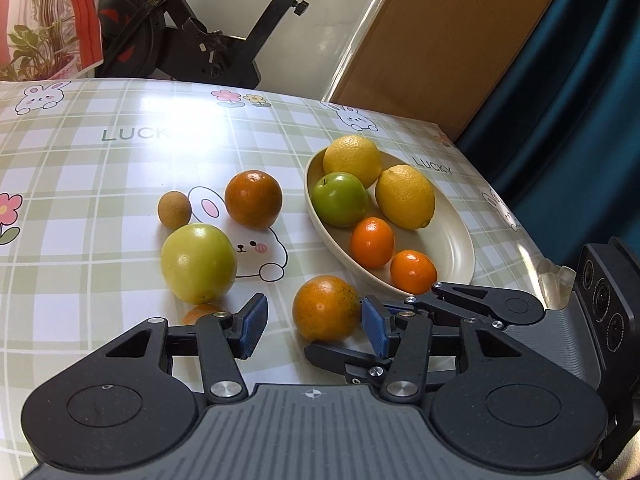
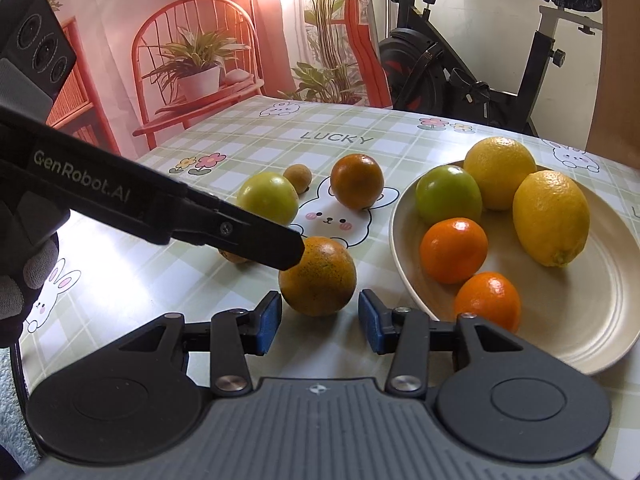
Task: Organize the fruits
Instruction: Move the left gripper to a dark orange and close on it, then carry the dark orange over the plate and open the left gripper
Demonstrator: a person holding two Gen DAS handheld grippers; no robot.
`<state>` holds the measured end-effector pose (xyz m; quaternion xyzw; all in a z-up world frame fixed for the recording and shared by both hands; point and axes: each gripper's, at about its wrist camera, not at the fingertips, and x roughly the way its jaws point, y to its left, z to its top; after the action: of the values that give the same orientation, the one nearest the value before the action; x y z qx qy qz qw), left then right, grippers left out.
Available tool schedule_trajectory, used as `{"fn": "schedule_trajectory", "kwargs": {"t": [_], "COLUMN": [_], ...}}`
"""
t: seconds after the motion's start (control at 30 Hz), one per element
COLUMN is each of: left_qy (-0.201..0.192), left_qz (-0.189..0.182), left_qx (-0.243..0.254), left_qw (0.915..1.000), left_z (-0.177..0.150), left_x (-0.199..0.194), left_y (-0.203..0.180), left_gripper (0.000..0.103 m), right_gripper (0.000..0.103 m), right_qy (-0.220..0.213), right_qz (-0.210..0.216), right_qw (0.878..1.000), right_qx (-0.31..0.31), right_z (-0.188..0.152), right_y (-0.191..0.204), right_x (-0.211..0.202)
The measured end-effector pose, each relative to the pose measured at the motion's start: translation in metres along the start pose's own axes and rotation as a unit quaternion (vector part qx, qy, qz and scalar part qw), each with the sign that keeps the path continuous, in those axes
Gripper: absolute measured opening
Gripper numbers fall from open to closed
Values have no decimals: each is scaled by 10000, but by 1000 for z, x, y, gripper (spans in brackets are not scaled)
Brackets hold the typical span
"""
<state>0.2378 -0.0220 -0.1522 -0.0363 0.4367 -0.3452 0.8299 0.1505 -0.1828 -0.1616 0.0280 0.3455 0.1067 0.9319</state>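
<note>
A speckled orange (image 1: 326,307) (image 2: 318,276) lies on the checked tablecloth beside a cream plate (image 1: 456,240) (image 2: 580,332). The plate holds two lemons (image 1: 405,196), a green apple (image 1: 340,199) and two small oranges (image 1: 372,242). My left gripper (image 1: 316,328) is open, the orange lying between its pads towards the right one. My right gripper (image 2: 318,320) is open just short of the same orange; its arm shows in the left wrist view (image 1: 480,304). A pale green apple (image 1: 198,262), a dark orange (image 1: 253,199) and a small brown fruit (image 1: 174,209) lie loose.
Another small orange fruit (image 1: 200,314) lies partly hidden behind my left finger. An exercise bike (image 1: 192,36) stands beyond the table's far edge, a brown board (image 1: 432,40) and blue curtain (image 1: 580,100) at the right. A red chair with a plant (image 2: 196,72) stands left.
</note>
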Motion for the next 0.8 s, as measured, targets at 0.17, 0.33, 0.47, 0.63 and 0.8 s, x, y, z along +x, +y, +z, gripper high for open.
{"fn": "schedule_trajectory", "kwargs": {"t": [0.17, 0.33, 0.47, 0.63, 0.8], "left_qy": [93, 75, 2, -209, -400], "left_qz": [-9, 70, 162, 261, 294], "left_qx": [-15, -15, 150, 422, 668], "left_qw": [10000, 9999, 9998, 9986, 9965], "left_z": [1, 1, 1, 6, 17], "left_x": [11, 11, 3, -10, -13], "left_y": [-4, -7, -14, -30, -51], "left_gripper": [54, 43, 43, 43, 43], "right_gripper": [46, 45, 44, 44, 44], "right_qy": [-72, -100, -169, -415, -773], "right_qz": [9, 28, 56, 113, 16], "right_qw": [10000, 9999, 9998, 9991, 9968], "right_qx": [-2, 22, 39, 63, 185], "right_z": [2, 1, 1, 1, 6], "right_y": [-1, 0, 0, -2, -5], "right_x": [0, 1, -3, -16, -35]}}
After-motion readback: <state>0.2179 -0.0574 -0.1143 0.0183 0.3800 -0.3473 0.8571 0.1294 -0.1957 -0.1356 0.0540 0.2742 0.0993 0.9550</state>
